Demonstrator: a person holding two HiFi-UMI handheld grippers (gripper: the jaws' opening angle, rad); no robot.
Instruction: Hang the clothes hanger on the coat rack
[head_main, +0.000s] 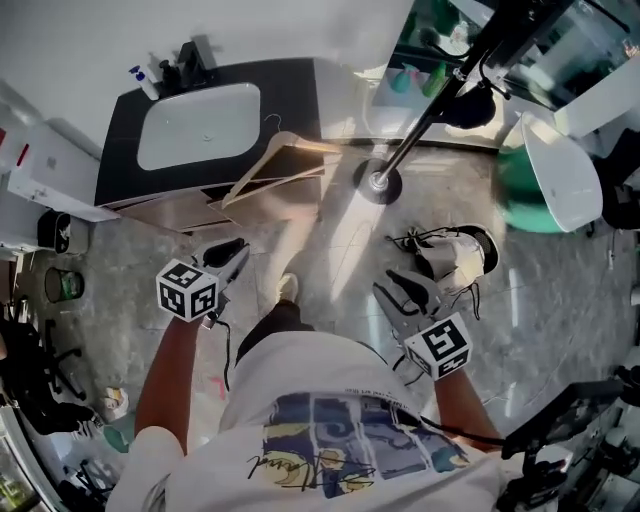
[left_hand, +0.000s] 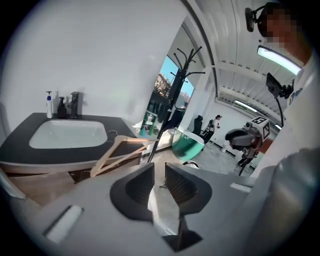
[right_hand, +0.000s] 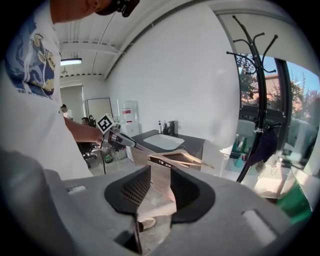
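Observation:
A wooden clothes hanger (head_main: 280, 165) lies on the right end of the black sink counter (head_main: 115, 150), partly overhanging its edge. It also shows in the left gripper view as the hanger (left_hand: 120, 150) and in the right gripper view as the hanger (right_hand: 182, 159). The black coat rack (head_main: 420, 125) stands on a round base on the floor to the right; its hooks (right_hand: 261, 45) are bare. My left gripper (head_main: 235, 252) is held over the floor short of the counter, jaws a narrow gap apart, empty. My right gripper (head_main: 400, 290) is open wider, also empty. Both point toward the hanger.
A white basin (head_main: 197, 125) with soap bottles (head_main: 150, 80) fills the counter. A pair of shoes (head_main: 455, 250) lies on the floor by my right gripper. A green tub (head_main: 525, 195) stands right of the rack. A dark bag (right_hand: 262, 147) hangs low on the rack's pole.

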